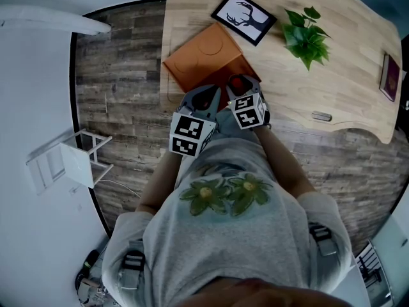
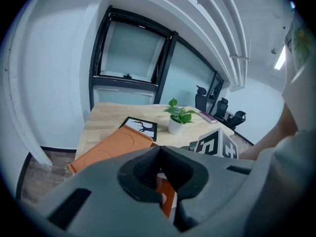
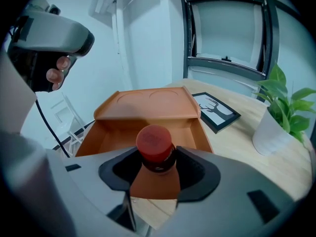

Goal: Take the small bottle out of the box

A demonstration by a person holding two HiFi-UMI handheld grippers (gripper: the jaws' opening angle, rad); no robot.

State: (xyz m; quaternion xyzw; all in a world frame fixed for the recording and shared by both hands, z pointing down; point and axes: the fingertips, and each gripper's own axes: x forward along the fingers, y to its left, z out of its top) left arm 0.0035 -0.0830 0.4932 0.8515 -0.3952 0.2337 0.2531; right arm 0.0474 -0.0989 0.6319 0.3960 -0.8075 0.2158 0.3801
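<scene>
A pale wooden tabletop (image 1: pixel 345 75) carries an orange cardboard box (image 3: pixel 148 105), flat lid thrown back. At the box's near edge the right tongs (image 3: pixel 157 157) pinch a small bottle (image 3: pixel 154 141) under its round red cap. There too, the left tongs (image 2: pixel 159 149) are pressed together, empty.

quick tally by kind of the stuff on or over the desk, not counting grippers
orange box: 1
small bottle: 1
framed picture: 1
potted plant: 1
dark red book: 1
small grey item: 1
total: 6
</scene>
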